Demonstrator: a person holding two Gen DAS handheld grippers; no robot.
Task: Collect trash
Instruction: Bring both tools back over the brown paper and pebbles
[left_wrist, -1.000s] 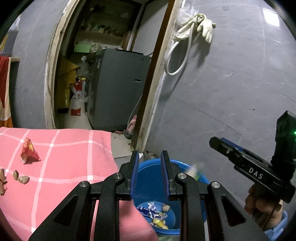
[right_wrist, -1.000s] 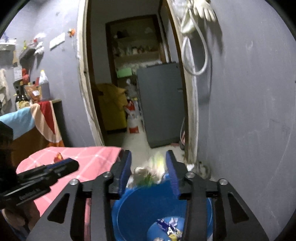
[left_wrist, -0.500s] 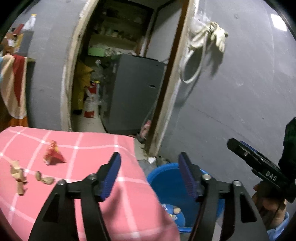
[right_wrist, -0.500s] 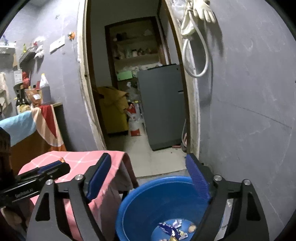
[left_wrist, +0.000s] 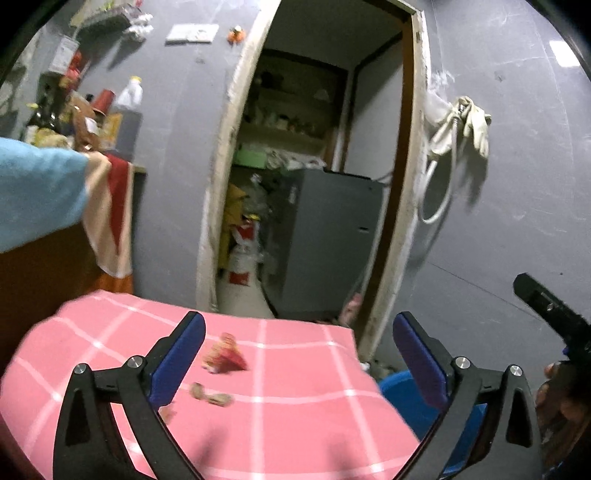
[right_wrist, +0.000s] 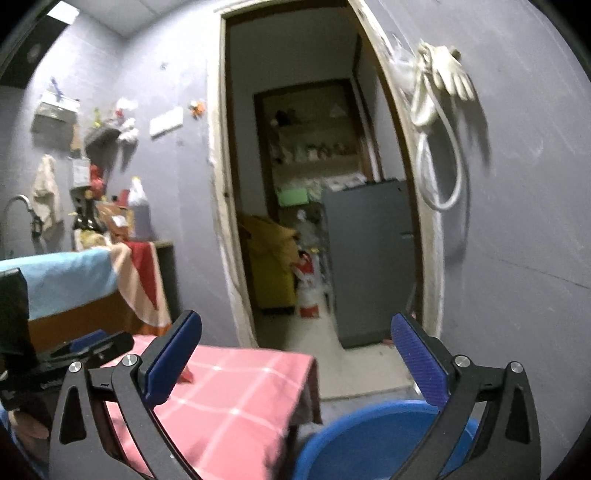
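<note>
My left gripper is open and empty above the table with the pink checked cloth. A red crumpled wrapper and small brown scraps lie on the cloth just ahead of it. The blue bin stands on the floor right of the table. My right gripper is open and empty above the blue bin, next to the cloth's right edge. The right gripper's body also shows in the left wrist view.
An open doorway with a grey cabinet and clutter lies ahead. A white glove and hose hang on the grey wall. A counter with a blue and striped cloth and bottles stands at left.
Both grippers opened wide; the right one dropped its crumpled trash into the bin. Both lifted and the left swung left, back over the pink cloth.
</note>
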